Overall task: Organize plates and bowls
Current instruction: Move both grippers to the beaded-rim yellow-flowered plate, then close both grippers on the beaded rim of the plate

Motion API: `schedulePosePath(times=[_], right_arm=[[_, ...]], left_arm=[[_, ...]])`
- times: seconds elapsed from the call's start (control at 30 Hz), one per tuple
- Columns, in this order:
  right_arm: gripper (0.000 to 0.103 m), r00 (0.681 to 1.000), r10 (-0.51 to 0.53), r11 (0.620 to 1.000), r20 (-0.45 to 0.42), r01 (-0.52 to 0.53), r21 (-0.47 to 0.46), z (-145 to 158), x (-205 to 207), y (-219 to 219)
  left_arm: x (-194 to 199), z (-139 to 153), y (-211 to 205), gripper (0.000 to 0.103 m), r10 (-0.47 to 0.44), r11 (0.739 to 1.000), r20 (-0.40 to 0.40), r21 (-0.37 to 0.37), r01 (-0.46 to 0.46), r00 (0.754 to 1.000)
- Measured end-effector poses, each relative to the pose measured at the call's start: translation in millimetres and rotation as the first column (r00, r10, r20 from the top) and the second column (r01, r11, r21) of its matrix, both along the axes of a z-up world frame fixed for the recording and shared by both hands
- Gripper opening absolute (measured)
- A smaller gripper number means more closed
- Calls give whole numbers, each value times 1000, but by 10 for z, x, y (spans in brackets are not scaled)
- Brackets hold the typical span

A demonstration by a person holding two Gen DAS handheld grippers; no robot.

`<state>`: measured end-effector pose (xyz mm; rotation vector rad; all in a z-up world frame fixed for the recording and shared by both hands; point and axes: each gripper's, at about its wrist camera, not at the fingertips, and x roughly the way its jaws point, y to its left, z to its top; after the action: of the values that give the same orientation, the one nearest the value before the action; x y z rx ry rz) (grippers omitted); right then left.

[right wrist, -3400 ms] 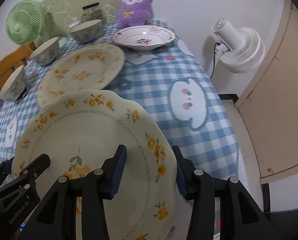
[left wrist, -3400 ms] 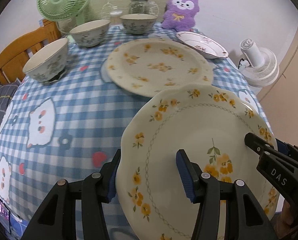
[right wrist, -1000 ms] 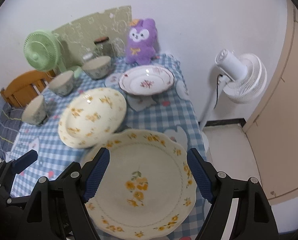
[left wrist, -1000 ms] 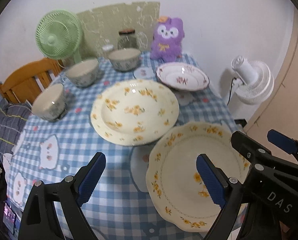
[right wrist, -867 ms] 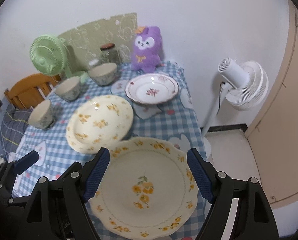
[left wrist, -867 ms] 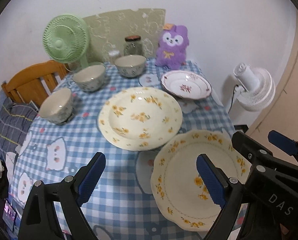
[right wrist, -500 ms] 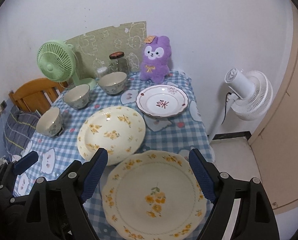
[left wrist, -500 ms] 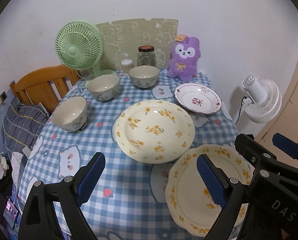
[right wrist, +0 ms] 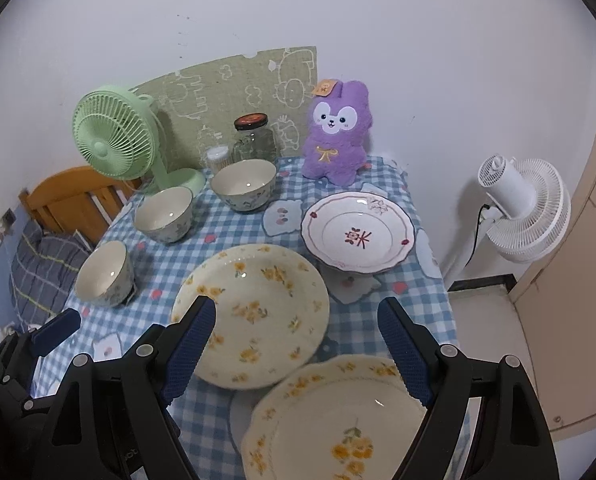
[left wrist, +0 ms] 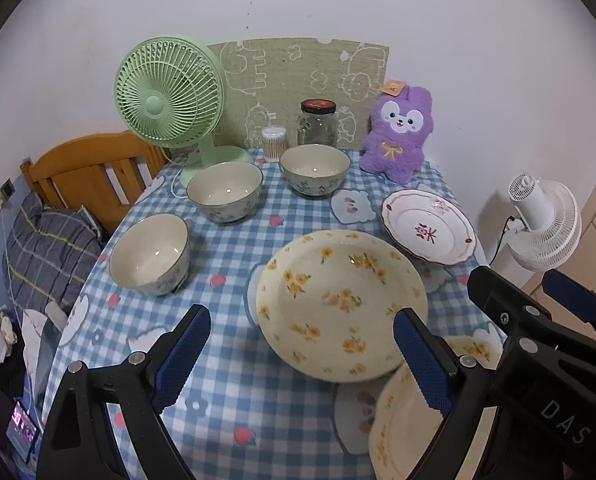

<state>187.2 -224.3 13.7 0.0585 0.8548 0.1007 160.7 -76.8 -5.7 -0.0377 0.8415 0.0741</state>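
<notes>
A scalloped yellow-flowered plate [right wrist: 337, 420] lies at the table's near right corner, also in the left wrist view [left wrist: 409, 420]. A deeper yellow-flowered plate [left wrist: 339, 304] [right wrist: 254, 312] sits mid-table. Behind it to the right is a white plate with a red motif [left wrist: 427, 228] [right wrist: 355, 232]. Three floral bowls stand along the left and back: [left wrist: 150, 254], [left wrist: 225, 190], [left wrist: 315, 168]. My left gripper [left wrist: 301, 356] is open and empty, above the table's near edge. My right gripper [right wrist: 294, 352] is open and empty, above the scalloped plate.
A green desk fan [left wrist: 169, 92], a glass jar [left wrist: 317, 122], a cotton swab tub [left wrist: 274, 144] and a purple plush toy [left wrist: 397, 132] line the back of the blue checked tablecloth [left wrist: 218, 288]. A wooden chair [left wrist: 86, 172] stands left, a white floor fan [right wrist: 525, 212] right.
Both grippers have drawn back and risen from the table, so more of it shows. The scalloped plate now lies lower in both views. Both grippers stay open and empty.
</notes>
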Motion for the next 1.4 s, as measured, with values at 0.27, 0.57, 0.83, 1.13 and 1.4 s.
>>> schedulePosePath(times=[0.27, 0.57, 0.83, 1.13, 1.4], right_arm=[[85, 999, -28, 999, -21, 27, -21, -117, 355, 158], [85, 997, -59, 998, -51, 58, -18, -351, 636, 277], [85, 994, -89, 996, -66, 89, -17, -558, 850, 299], [85, 987, -108, 993, -120, 102, -55, -925, 1041, 289], [81, 975, -128, 990, -184, 114, -87, -1231, 1118, 270]], left_arm=[[388, -119, 169, 94, -48, 999, -18, -10, 48, 999], [728, -341, 297, 94, -76, 997, -54, -22, 75, 996], [978, -520, 313, 94, -102, 995, -67, -16, 101, 992], [1193, -888, 319, 89, -106, 994, -132, -21, 104, 986], [1293, -1210, 335, 78, -91, 996, -208, -17, 89, 974]])
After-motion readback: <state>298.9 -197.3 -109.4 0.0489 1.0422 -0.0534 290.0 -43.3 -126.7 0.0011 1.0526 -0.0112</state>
